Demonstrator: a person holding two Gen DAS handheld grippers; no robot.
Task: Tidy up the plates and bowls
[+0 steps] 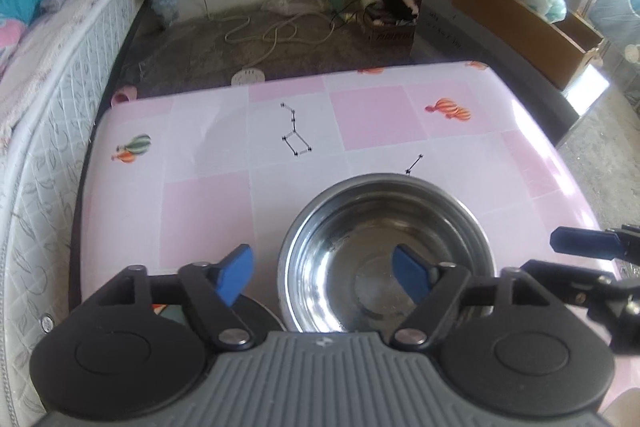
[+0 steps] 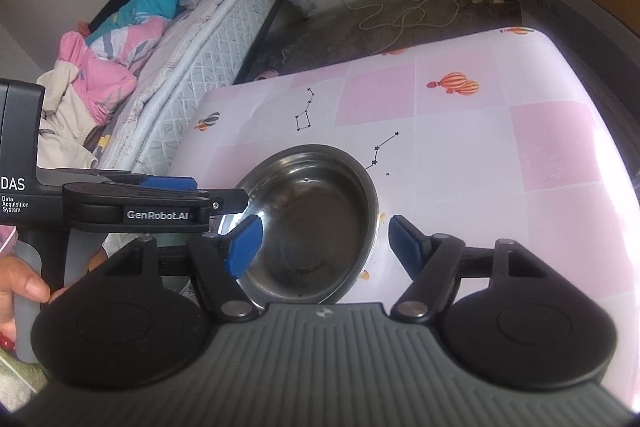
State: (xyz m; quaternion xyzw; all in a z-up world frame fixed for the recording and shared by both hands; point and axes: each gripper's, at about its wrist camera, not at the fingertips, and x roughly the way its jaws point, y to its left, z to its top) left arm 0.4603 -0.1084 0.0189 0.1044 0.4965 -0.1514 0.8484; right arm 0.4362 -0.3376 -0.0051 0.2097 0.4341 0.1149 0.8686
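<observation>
1. Your left gripper (image 1: 322, 273) hangs over the near left rim of the steel bowl (image 1: 386, 251); its jaws stand wide, one blue pad outside the rim and one above the bowl's inside; neither pad presses on the metal, so it holds nothing.
2. Your right gripper (image 2: 324, 245) has its jaws spread too; they straddle the near right side of the bowl (image 2: 310, 223) with both pads clear of it; it holds nothing either.
3. The bowl sits upright on the pink checked table (image 1: 208, 211), towards the near edge and right of centre in the left wrist view; the far part of the table is bare apart from its printed pattern.
4. Judgement: both grippers flank the bowl with spread jaws because the bowl is either just set down or about to be taken by the rim; a rim pinch suits a thin steel wall.
5. The bowl is round, shallow-sided and polished; it has a flat base ring, dull smears inside, and is empty.
6. A dark round item (image 1: 256, 311) lies at the near left, under the left gripper's pad; whether it is a plate cannot be told.
</observation>
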